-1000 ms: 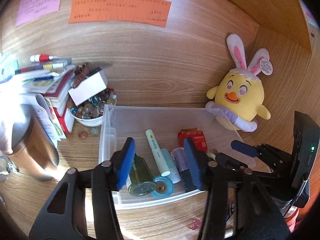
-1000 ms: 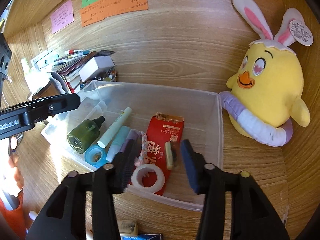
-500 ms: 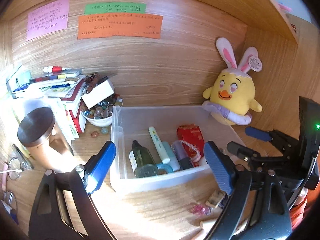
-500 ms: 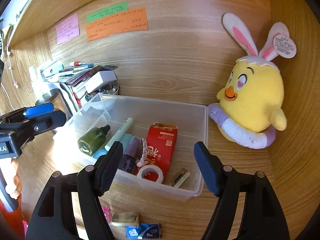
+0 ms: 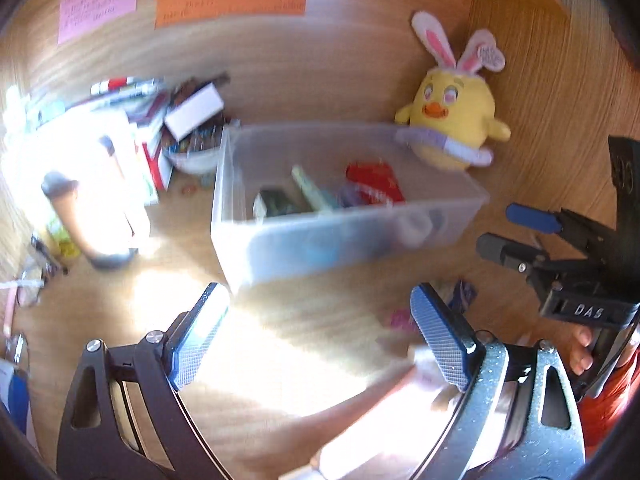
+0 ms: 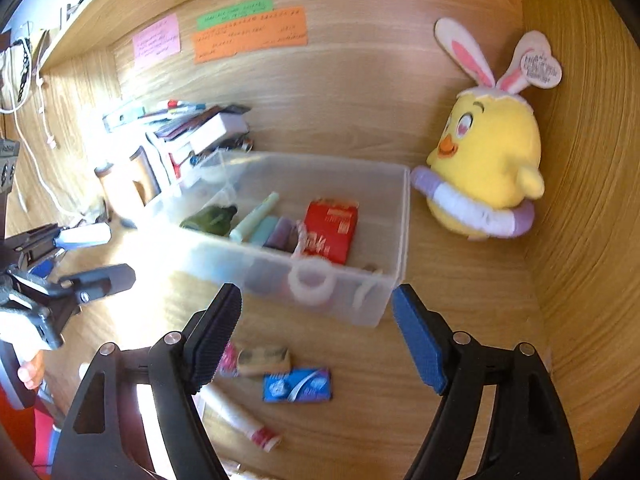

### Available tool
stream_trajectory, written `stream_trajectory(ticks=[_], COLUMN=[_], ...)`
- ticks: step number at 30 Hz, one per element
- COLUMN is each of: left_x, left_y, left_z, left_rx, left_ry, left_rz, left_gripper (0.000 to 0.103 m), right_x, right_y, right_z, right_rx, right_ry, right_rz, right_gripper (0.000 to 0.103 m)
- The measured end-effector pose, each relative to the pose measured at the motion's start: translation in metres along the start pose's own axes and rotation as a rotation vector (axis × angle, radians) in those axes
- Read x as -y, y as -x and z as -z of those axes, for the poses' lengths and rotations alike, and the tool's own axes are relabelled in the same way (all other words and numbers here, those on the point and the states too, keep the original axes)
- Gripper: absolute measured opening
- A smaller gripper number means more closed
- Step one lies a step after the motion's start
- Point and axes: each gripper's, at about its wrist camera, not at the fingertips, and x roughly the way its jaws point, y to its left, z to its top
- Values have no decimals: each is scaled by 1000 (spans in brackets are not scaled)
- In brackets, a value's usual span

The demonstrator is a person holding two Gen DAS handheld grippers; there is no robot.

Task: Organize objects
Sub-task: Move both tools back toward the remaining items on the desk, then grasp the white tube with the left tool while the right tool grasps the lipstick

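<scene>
My left tongs (image 5: 318, 344): released, the two blue pads stand wide apart and hold nothing; they hang above the sunlit wooden surface (image 5: 280, 312), in front of the box.
My right tongs (image 6: 316, 336): released too, pads wide apart, nothing between them; they hang above the surface just before the near wall of the box.
Clear plastic box (image 6: 384, 304): ahead of both tongs, it stands on the surface. Inside I see a dark green bottle (image 6: 210, 218), a pale green tube (image 6: 256, 216), a red packet (image 6: 330, 230) and a white tape ring (image 6: 312, 280) against the near wall.
Things outside the box: just under my right tongs lie a blue packet (image 6: 298, 385), a small beige block (image 6: 264, 358) touching a pink wrapper (image 6: 228, 360), and a white tube with red end (image 6: 240, 420) nearer to me on the left.
Left view of these things: blurred and washed by the sun, I cannot tell them apart there.
Yellow chick toy (image 6: 488, 160): right of the box and beyond my right tongs, it leans in the wooden corner.
Pile of books (image 6: 200, 128): beyond the box on the left side.
Paper notes (image 6: 248, 28): on the back wall, pink, green and orange.
</scene>
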Motion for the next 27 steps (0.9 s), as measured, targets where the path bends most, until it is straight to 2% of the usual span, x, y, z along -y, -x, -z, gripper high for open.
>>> stream_trajectory(ticks=[11, 15, 18, 21, 23, 24, 27], left_x=[-15, -16, -7, 3, 8, 10, 19], left_y=[6, 8, 10, 8, 5, 3, -2], left_z=[70, 84, 89, 86, 85, 85, 87], left_rx=[-106, -124, -128, -131, -138, -140, -125], left_ry=[45, 56, 16, -18, -36, -45, -102], left_rz=[-11, 15, 50, 66, 79, 79, 44], left_gripper=[94, 94, 94, 94, 94, 94, 91], right_x=[-26, -32, -34, -33, -35, -36, -38], right_y=[-14, -17, -21, -20, -19, -19, -19], right_z=[41, 51, 57, 60, 61, 61, 62], right_rx=[-115, -140, -160, -170, -179, -184, -191], right_ry=[18, 27, 15, 18, 29, 40, 64], right_rz=[-67, -84, -97, -107, -120, -124, -119], right_gripper=[75, 75, 75, 68, 57, 55, 49])
